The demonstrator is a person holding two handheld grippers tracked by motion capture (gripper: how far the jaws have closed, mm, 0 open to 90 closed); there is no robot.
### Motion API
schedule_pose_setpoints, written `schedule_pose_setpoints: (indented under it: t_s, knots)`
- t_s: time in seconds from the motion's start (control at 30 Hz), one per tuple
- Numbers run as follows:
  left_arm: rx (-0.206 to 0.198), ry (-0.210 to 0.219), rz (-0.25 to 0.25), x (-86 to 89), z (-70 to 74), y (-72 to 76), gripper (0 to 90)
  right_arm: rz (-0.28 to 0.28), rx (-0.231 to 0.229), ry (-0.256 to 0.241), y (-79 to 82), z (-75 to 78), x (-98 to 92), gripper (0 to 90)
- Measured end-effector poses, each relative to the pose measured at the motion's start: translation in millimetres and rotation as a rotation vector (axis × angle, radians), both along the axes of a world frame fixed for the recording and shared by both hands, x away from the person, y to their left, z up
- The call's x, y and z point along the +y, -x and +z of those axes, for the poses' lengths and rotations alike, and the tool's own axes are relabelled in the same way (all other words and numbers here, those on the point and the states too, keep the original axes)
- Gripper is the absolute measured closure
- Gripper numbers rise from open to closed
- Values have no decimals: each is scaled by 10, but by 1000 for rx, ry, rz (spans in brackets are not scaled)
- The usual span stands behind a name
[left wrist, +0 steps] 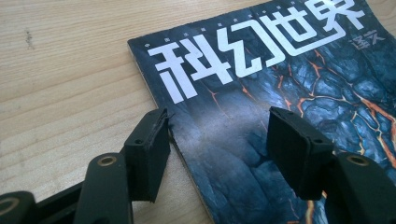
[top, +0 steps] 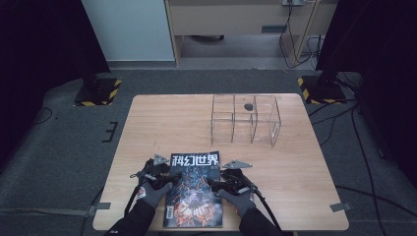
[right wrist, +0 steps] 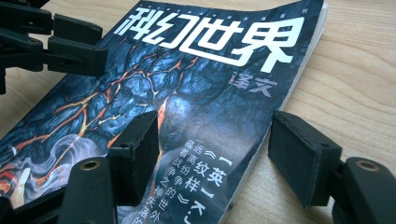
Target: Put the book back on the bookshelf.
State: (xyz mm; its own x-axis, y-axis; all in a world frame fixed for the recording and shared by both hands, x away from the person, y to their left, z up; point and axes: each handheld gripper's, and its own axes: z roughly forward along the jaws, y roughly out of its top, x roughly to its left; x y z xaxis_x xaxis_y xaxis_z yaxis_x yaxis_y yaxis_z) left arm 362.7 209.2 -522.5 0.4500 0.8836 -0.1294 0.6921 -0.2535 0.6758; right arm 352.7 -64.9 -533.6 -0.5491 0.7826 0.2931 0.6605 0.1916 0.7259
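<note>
Straddling the magazine [top: 194, 189] edges, left gripper [left wrist: 217, 140] and right gripper [right wrist: 215, 149] stand released; we judge each should seat an edge fully between its jaws before clenching evenly.

Light wood table [top: 162, 113] on grey carpeted floor [top: 59, 147]. Black drapes [top: 39, 39] both sides. Pale wall panel [top: 130, 29] behind; beside it a wooden cabinet [top: 236, 19], possibly a desk. Stand bases with hazard striping [top: 98, 91]. Cables [top: 295, 44] trailing.
</note>
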Motion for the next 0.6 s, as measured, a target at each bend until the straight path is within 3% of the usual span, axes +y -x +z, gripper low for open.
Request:
schedule_pose_setpoints:
  t_s: [0.13,0.23,0.47,0.6]
  knots:
    - [-6,12,7,2,-15,12,369,-14,5,-35,-3,-16,-18,330]
    - [-9,17,14,-1,-19,17,366,-29,34,-88,-12,-26,-52,331]
    - [-10,15,21,-19,-21,23,354,-49,71,-155,-34,-33,-94,330]
    - [-11,15,22,-20,-22,24,350,-50,68,-189,-31,-19,-119,331]
